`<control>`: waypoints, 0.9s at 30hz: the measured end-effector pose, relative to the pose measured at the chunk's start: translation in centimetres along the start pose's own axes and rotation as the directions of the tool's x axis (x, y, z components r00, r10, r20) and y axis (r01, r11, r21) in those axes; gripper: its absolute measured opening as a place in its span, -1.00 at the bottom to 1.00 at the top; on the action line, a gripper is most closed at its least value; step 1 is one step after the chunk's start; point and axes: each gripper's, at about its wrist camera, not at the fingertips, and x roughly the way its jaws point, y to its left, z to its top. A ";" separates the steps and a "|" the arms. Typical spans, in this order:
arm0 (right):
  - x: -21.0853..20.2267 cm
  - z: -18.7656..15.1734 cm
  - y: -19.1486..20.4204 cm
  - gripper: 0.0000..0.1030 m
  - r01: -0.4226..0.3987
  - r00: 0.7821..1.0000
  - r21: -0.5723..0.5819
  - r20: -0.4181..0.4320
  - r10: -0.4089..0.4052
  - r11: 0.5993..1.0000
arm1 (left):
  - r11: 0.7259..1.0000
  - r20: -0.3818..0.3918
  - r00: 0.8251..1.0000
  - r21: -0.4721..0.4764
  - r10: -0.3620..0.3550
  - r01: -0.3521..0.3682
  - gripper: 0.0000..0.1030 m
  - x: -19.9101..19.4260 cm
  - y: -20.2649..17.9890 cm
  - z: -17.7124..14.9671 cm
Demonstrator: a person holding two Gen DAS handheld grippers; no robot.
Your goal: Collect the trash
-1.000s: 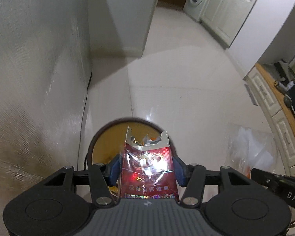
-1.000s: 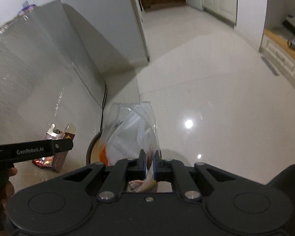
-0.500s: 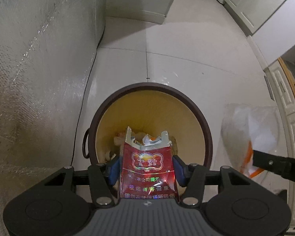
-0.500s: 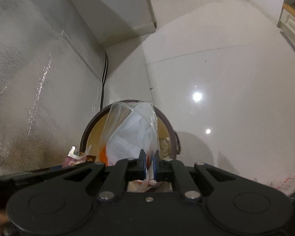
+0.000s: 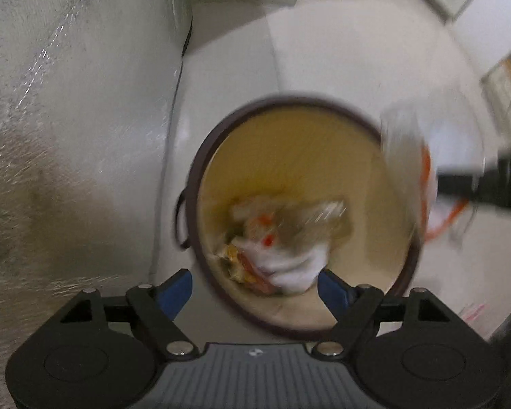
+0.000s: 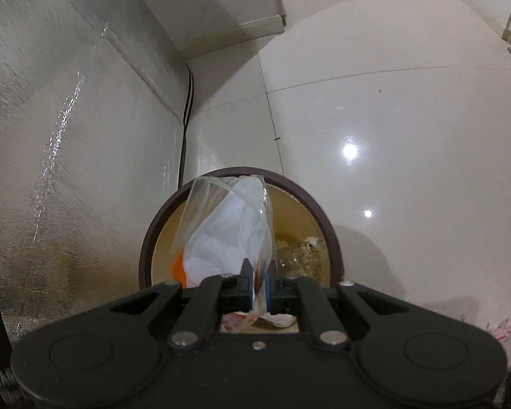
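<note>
A round bin with a dark brown rim [image 5: 201, 156] and a yellow inside stands on the floor below both grippers. My left gripper [image 5: 255, 286] hangs over it with its jaws opening and nothing between the blue pads. Blurred trash [image 5: 282, 238] lies at the bin's bottom; the red cigarette pack cannot be picked out in it. My right gripper [image 6: 259, 283] is shut on a clear plastic bag [image 6: 228, 225] with white and orange contents, held over the bin's rim [image 6: 153, 235]. That bag [image 5: 408, 156] also shows at the right of the left wrist view.
A silvery textured wall [image 6: 68, 136] runs close along the bin's left, with a black cable [image 6: 187, 109] down its corner. Glossy white floor tiles [image 6: 391, 136] spread to the right. A red-and-white wrapper [image 6: 507, 327] lies on the floor at the lower right.
The left jaws have sprung apart and the red cigarette pack is gone from between them. Both grippers have come down closer over the bin, the bag still held.
</note>
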 end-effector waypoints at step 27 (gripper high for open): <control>1.3 -1.7 -0.3 0.44 0.025 0.996 -0.033 -0.090 -0.028 0.999 | 0.992 -0.020 0.999 -0.112 0.048 -0.050 1.00 -2.9 3.0 -0.7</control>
